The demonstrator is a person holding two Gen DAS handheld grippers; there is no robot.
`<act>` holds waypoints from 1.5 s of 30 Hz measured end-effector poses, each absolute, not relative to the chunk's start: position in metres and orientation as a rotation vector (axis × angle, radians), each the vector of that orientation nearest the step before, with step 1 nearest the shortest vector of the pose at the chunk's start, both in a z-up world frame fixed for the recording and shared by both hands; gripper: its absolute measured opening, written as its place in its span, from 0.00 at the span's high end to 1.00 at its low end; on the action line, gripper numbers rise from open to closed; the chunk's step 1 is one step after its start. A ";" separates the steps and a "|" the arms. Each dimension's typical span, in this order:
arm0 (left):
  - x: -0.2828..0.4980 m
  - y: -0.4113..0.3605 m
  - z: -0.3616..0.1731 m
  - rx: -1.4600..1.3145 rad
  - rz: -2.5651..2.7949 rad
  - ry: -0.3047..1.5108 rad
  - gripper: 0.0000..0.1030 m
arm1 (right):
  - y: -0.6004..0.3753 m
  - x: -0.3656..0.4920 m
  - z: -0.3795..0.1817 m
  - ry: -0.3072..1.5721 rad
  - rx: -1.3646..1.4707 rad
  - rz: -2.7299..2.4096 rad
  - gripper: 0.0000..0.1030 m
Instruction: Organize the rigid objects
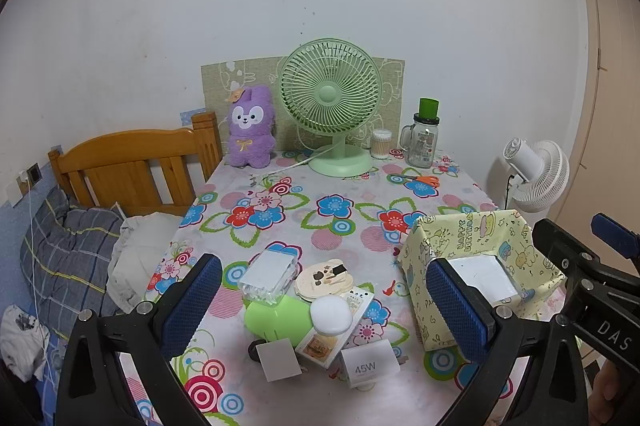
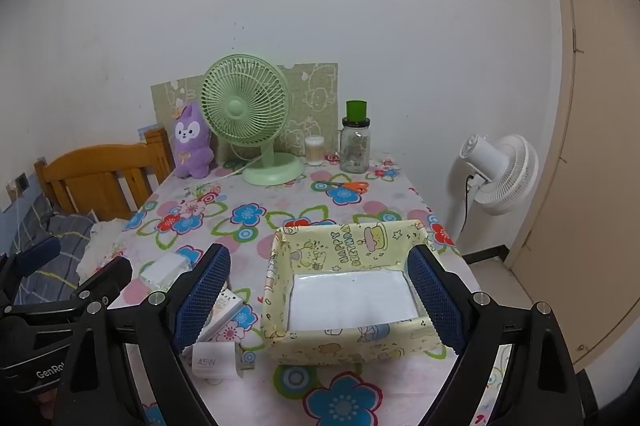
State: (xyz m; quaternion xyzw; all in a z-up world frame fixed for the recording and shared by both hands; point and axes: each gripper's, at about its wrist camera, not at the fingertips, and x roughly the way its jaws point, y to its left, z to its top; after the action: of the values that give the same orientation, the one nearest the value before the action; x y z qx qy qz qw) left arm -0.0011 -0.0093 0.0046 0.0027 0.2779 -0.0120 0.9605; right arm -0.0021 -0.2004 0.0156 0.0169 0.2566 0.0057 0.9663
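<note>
A heap of small rigid things lies on the flowered tablecloth [image 1: 340,230]: a clear plastic case [image 1: 267,277], a lime green object [image 1: 278,320], a round white puff [image 1: 331,315], a cream round card [image 1: 324,280], a white "45W" charger box [image 1: 368,368] [image 2: 212,360] and a grey square [image 1: 279,360]. My left gripper [image 1: 320,310] hovers open around the heap, touching nothing. To the right stands a yellow cartoon-print box [image 1: 472,238] [image 2: 340,246], white floor bare. My right gripper [image 2: 320,306] is open, its blue pads [image 2: 204,298] flanking the box.
At the table's back stand a green desk fan [image 1: 330,106], a purple plush [image 1: 251,126], a cotton-swab tub [image 1: 381,143] and a glass jar with green lid [image 1: 422,138]. Orange scissors [image 1: 420,180] lie nearby. A wooden bed [image 1: 128,170] sits left, a white floor fan [image 2: 500,174] right.
</note>
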 end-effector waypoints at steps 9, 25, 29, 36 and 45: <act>-0.002 -0.009 0.005 0.006 -0.021 0.562 0.00 | -0.201 -0.002 0.016 0.526 0.040 0.009 0.11; -0.005 -0.015 -0.001 0.030 -0.016 0.576 0.00 | -0.193 -0.003 0.019 0.533 0.015 0.036 0.06; -0.005 -0.015 -0.001 0.029 -0.014 0.578 0.00 | -0.193 -0.006 0.018 0.514 0.047 0.043 0.06; -0.005 -0.015 -0.001 0.029 -0.015 0.577 0.00 | -0.193 -0.003 0.014 0.531 0.040 0.039 0.06; 0.000 -0.012 -0.007 0.025 -0.014 0.591 0.00 | -0.190 0.002 0.010 0.581 0.058 0.050 0.06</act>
State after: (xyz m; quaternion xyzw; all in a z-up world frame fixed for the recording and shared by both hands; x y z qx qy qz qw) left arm 0.0001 -0.0124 -0.0073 0.0124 0.2913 -0.0071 0.9565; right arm 0.0019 -0.1905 0.0099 0.0286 0.2861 0.0248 0.9574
